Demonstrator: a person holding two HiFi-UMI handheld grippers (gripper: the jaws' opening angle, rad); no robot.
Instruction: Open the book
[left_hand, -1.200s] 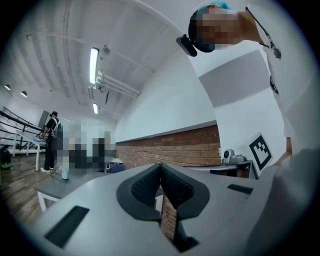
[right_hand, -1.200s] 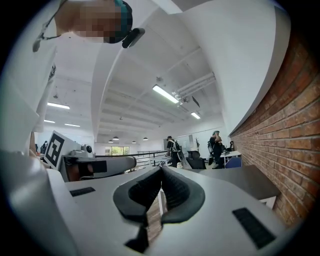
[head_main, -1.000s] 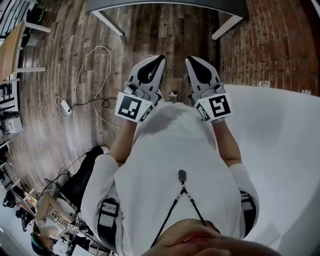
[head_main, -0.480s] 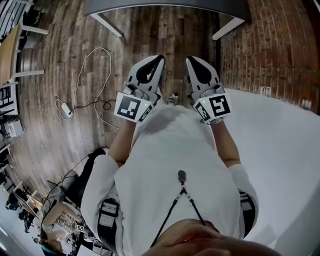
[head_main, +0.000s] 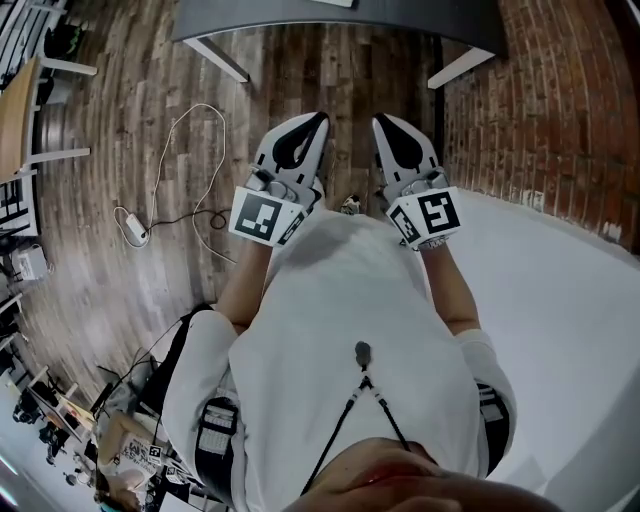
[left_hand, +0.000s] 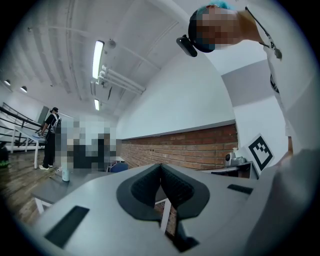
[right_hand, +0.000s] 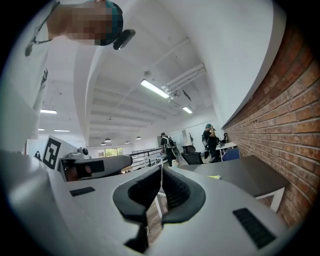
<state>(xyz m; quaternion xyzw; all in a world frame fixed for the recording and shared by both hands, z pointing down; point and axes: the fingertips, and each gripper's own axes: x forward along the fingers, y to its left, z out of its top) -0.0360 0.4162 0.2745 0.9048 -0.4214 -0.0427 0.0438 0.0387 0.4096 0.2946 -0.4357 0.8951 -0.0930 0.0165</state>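
Observation:
I cannot make out a book in any view. My left gripper (head_main: 322, 118) and right gripper (head_main: 378, 120) are held side by side at chest height and point forward, level. Both sets of jaws are closed with nothing between them, as the left gripper view (left_hand: 160, 165) and the right gripper view (right_hand: 161, 167) show. Ahead stands a dark grey table (head_main: 300, 12) on white legs (head_main: 215, 45), still some way off. A small yellow-green flat thing (right_hand: 214, 176) lies on that table; I cannot tell what it is.
A white cable with a power adapter (head_main: 135, 225) lies on the wooden floor to the left. A brick wall (head_main: 560, 100) runs along the right. A small bottle (left_hand: 65, 174) stands on the table. People (right_hand: 210, 137) stand far off near desks.
The floor and cable have slid toward the bottom of the head view and the table has come nearer. Both grippers keep the same pose, closed and side by side.

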